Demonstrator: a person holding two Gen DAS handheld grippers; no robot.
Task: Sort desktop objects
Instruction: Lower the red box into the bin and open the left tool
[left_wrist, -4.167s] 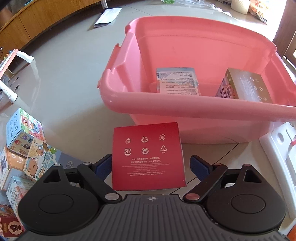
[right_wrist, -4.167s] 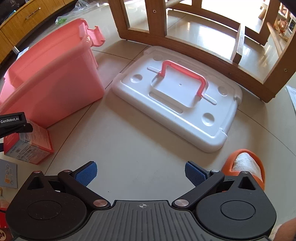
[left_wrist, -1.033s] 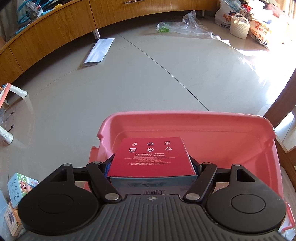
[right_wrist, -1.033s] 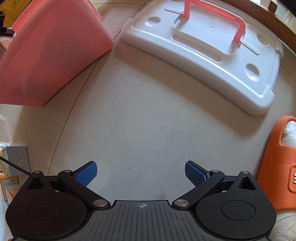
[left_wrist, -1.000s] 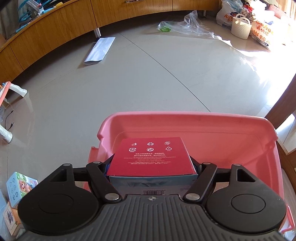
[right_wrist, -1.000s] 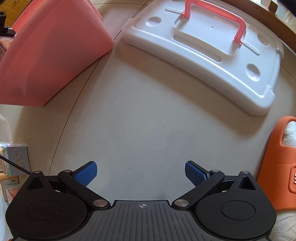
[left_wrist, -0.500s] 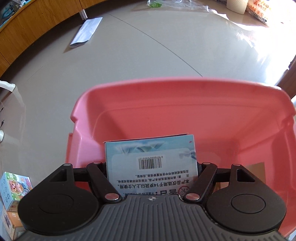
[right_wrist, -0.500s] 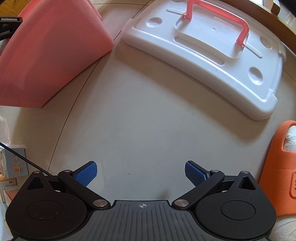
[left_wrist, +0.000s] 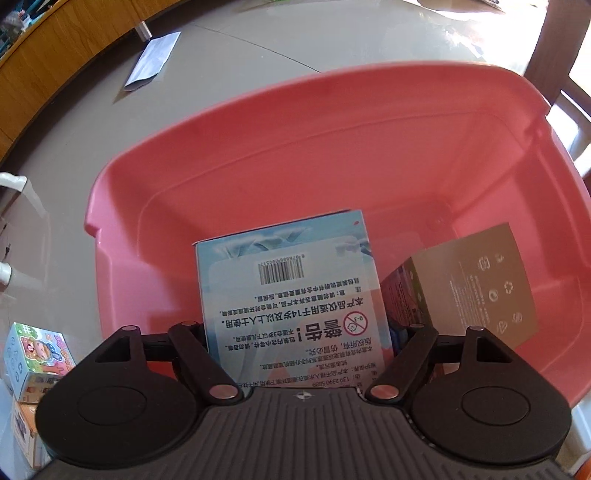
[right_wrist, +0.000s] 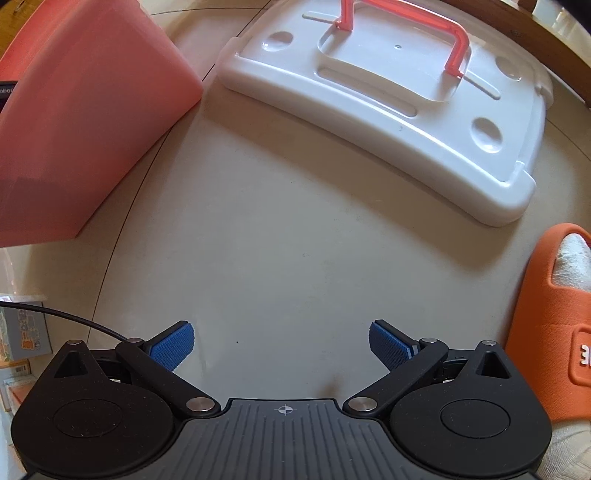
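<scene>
My left gripper points down into the pink bin. Between its jaws is a box whose light-blue barcode face is turned toward me. The jaws are opening, and the blue right pad shows just clear of the box's edge. A grey-brown box lies in the bin to the right. My right gripper hangs open over bare floor with nothing between its pads. The bin's outer wall is at that view's upper left.
The bin's white lid with a red handle lies on the floor ahead of the right gripper. A person's foot in an orange slipper is at its right. Several small colourful boxes stand left of the bin. A white envelope lies near the wooden cabinet.
The left gripper has tipped down and sunk toward the bin. The box's red top has turned out of sight and its barcode face now shows. The right gripper has stayed put.
</scene>
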